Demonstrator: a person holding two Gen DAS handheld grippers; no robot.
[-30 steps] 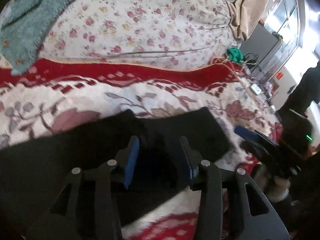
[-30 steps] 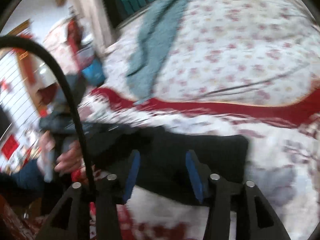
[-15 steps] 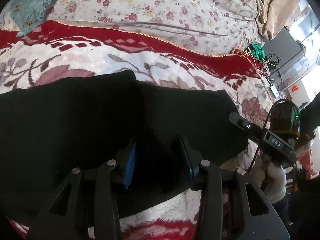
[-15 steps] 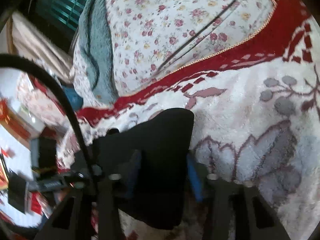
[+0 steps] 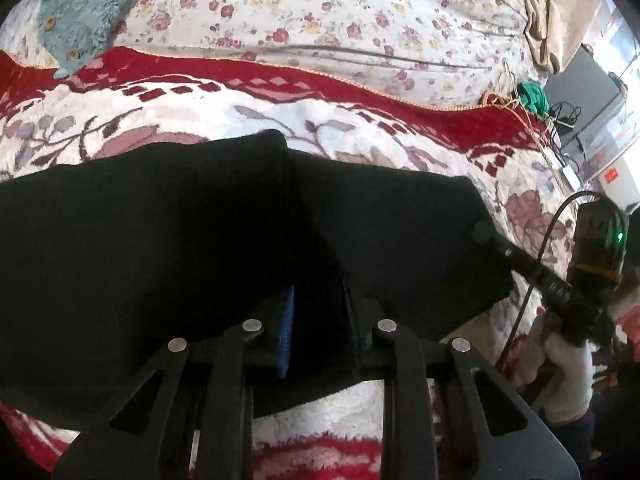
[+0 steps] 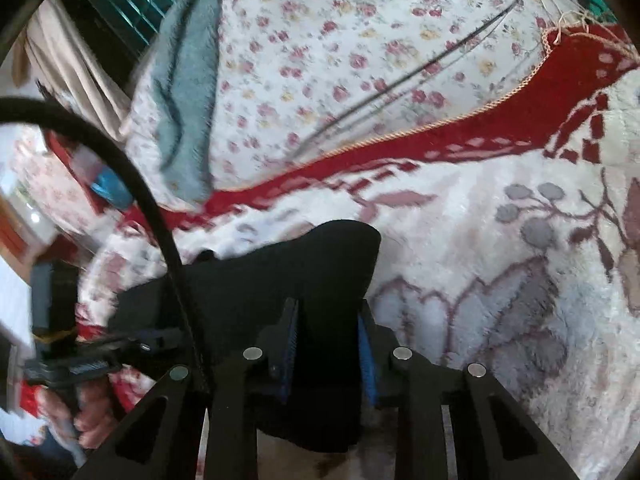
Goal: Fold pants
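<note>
Both grippers have just closed on the pants (image 5: pixel 180 240): left gripper (image 5: pixel 320 328) pinches the near hem, right gripper (image 6: pixel 330 348) the other end's edge. Thin bite, so w/ a fast lift you may drop a layer. Pants lie on the blanket (image 5: pixel 280 120), long axis running left-right betw. your hands.

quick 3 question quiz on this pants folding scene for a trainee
1. True or false: the black fabric pants lie on a bare wooden table.
2. What sits between the blue pads of the left gripper?
   A. black pants fabric
   B. the teal fleece garment
   C. nothing
3. The right gripper is closed on the ____ of the pants.

Key
1. False: they lie on the red and white floral plush blanket.
2. A
3. Edge; its jaws have just been closing.
</note>
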